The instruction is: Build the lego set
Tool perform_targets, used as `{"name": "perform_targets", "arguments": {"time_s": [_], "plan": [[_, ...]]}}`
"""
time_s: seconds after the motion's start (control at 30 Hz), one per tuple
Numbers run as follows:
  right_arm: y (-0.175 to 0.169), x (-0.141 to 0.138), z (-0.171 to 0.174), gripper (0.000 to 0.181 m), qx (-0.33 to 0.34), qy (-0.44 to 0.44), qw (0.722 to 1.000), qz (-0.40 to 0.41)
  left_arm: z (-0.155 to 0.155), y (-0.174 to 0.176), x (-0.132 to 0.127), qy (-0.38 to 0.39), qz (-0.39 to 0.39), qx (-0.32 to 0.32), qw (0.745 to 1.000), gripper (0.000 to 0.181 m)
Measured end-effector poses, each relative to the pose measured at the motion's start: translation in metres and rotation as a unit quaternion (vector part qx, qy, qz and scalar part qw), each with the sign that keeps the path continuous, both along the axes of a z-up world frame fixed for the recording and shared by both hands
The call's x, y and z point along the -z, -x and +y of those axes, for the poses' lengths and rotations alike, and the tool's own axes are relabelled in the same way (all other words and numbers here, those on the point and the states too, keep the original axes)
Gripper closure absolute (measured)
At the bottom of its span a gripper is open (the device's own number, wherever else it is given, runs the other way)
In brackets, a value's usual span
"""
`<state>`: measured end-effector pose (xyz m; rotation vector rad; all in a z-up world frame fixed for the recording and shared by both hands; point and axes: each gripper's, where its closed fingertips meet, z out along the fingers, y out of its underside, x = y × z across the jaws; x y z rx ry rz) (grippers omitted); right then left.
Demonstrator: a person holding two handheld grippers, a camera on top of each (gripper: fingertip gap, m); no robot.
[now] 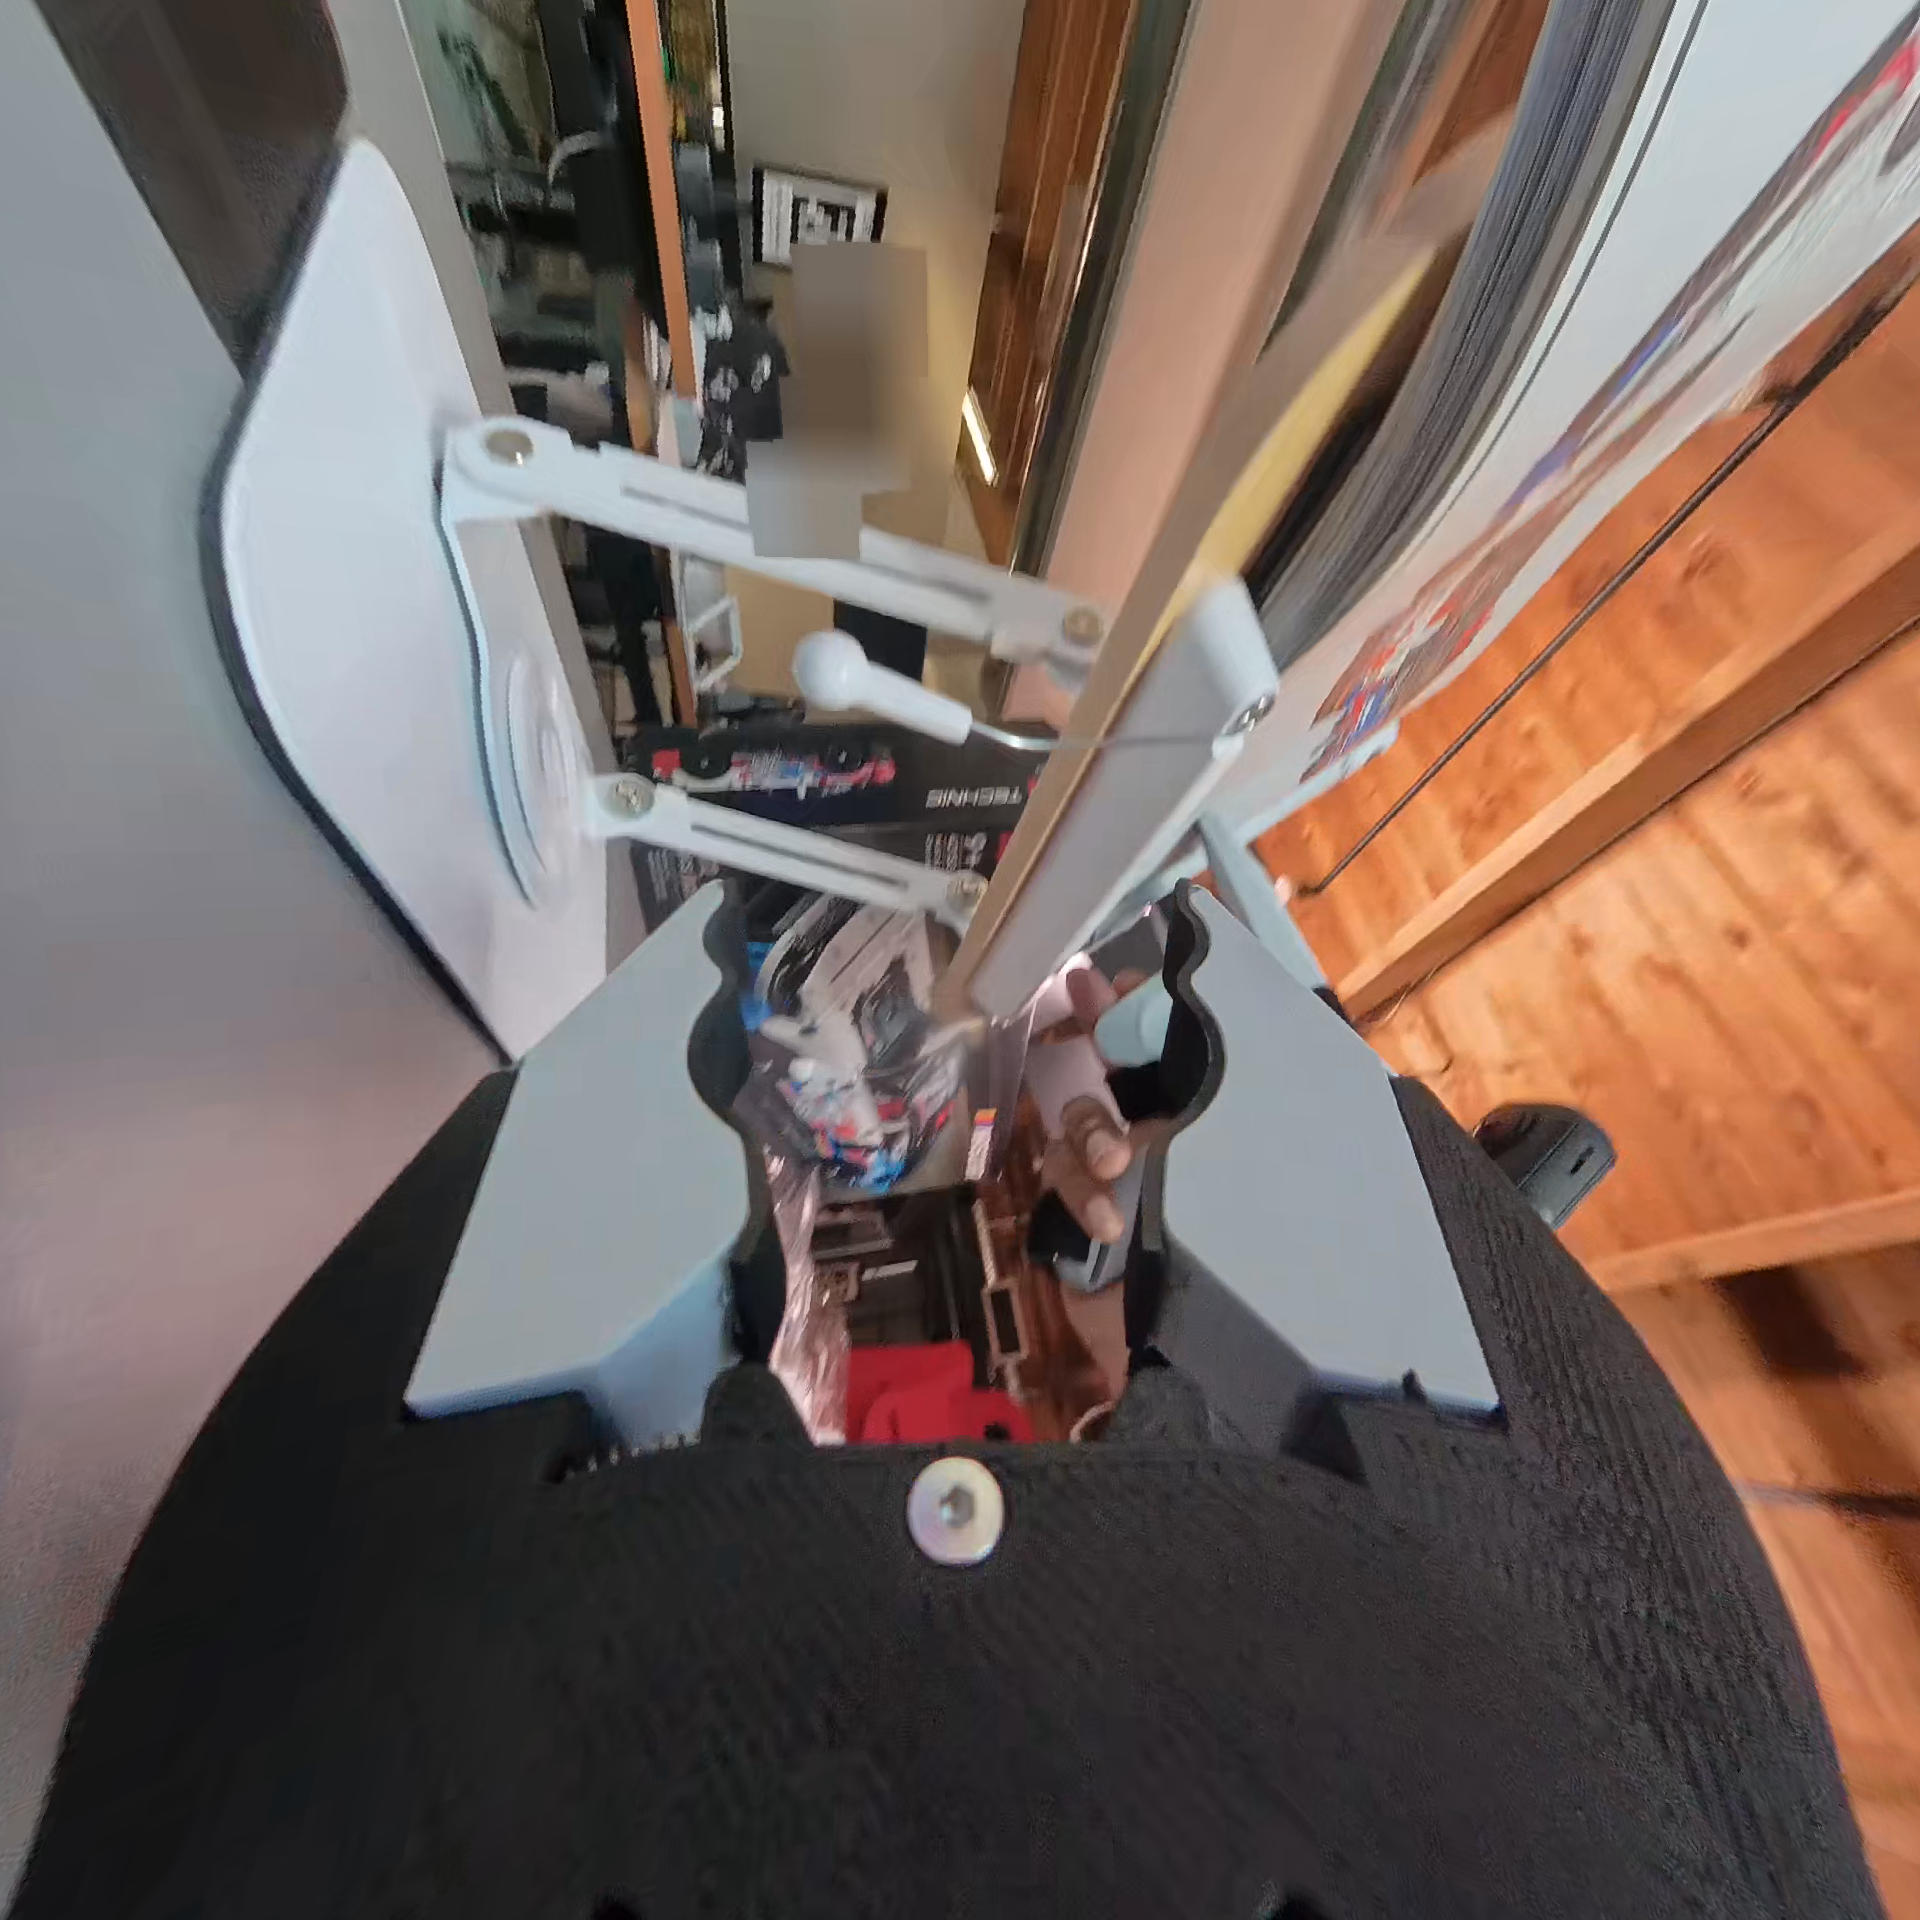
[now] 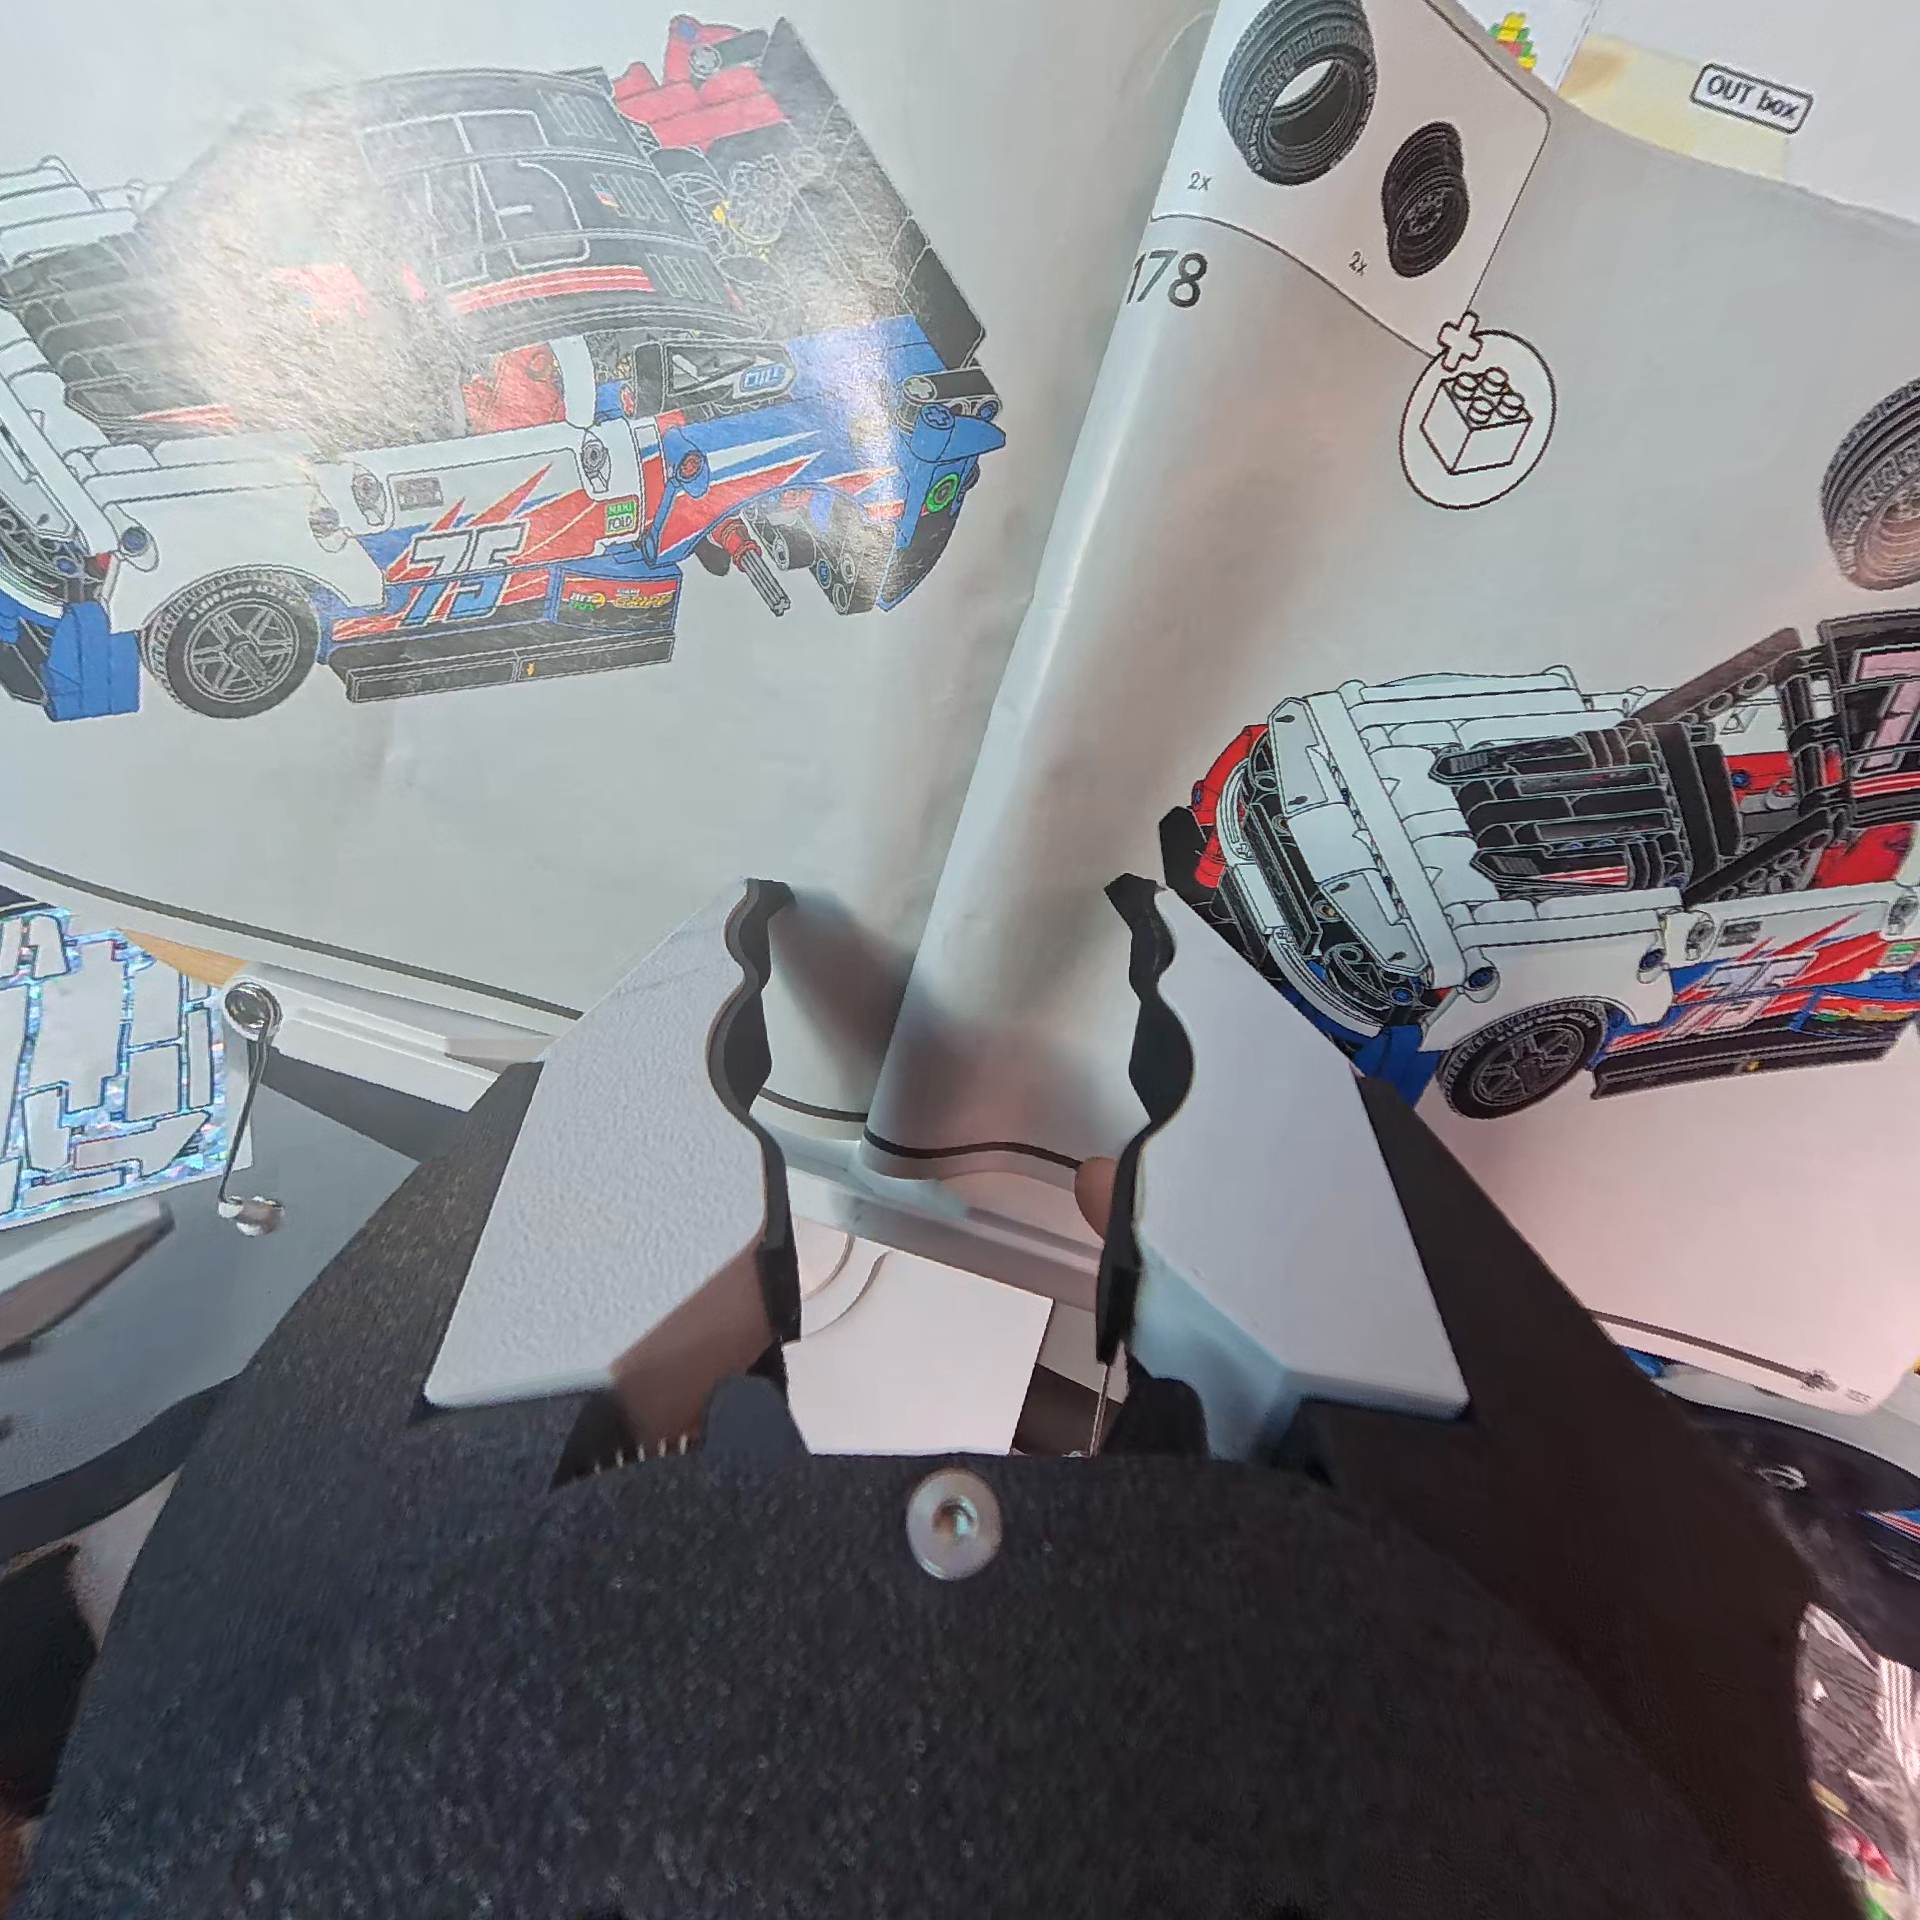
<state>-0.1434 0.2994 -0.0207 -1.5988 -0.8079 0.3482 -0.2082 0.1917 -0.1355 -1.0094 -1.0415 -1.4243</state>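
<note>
In my left wrist view, I am looking past my left gripper [image 1: 951, 1049], and its jaws are standing apart with nothing between them. At twelve o'clock a white book stand [image 1: 343, 582] is showing its side, with thin white arms [image 1: 769, 540] reaching across to one o'clock. The instruction booklet [image 1: 1621, 343] is sitting on that stand, but from here I am seeing only its edge and a blurry strip of car picture at two o'clock. A hand [image 1: 1091, 1153] is peeking between my fingers. Below it, at six o'clock, something red is showing, too blurry for me to name. No loose bricks are showing here.

In my right wrist view, my right gripper [image 2: 940, 1081] is pointing right at the open instruction booklet [image 2: 582, 790], and its jaws are apart and empty. One page [image 2: 1049, 727] is curling up at twelve o'clock, just past my fingertips. I am thinking this page is very light, thin and bendy, and it could crease or tear. So I am guessing the best place to pinch is the loose bottom edge of that curled page, gently. A wire page holder [image 2: 249, 1101] is hanging at nine o'clock, beside a shiny sticker sheet [image 2: 94, 1060]. The car drawing at three o'clock is being cut off by the edge. Crinkly bags at five o'clock are too dark and blurry for me to see what is inside.
</note>
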Motion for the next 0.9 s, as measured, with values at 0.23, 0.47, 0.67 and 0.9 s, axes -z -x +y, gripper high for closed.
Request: {"name": "perform_targets", "arguments": {"time_s": [0.23, 0.47, 0.67, 0.9], "plan": [[-0.001, 0.000, -0.002, 0.113, -0.004, 0.008, 1.000, -0.001, 0.002, 0.041, -0.016, -0.026, -0.045, -0.066, 0.996, 0.139], [-0.001, 0.000, -0.002, 0.114, -0.005, 0.008, 1.000, 0.000, -0.017, 0.066, -0.065, -0.016, 0.160, -0.116, 0.980, 0.181], [-0.003, 0.001, -0.002, 0.116, 0.000, 0.008, 1.000, 0.004, 0.005, 0.042, -0.109, 0.083, 0.585, -0.082, 0.802, 0.181], [-0.007, 0.001, 0.000, 0.117, -0.002, 0.008, 1.000, 0.006, 0.034, -0.018, -0.105, 0.078, 0.856, 0.034, 0.509, 0.181]]}}
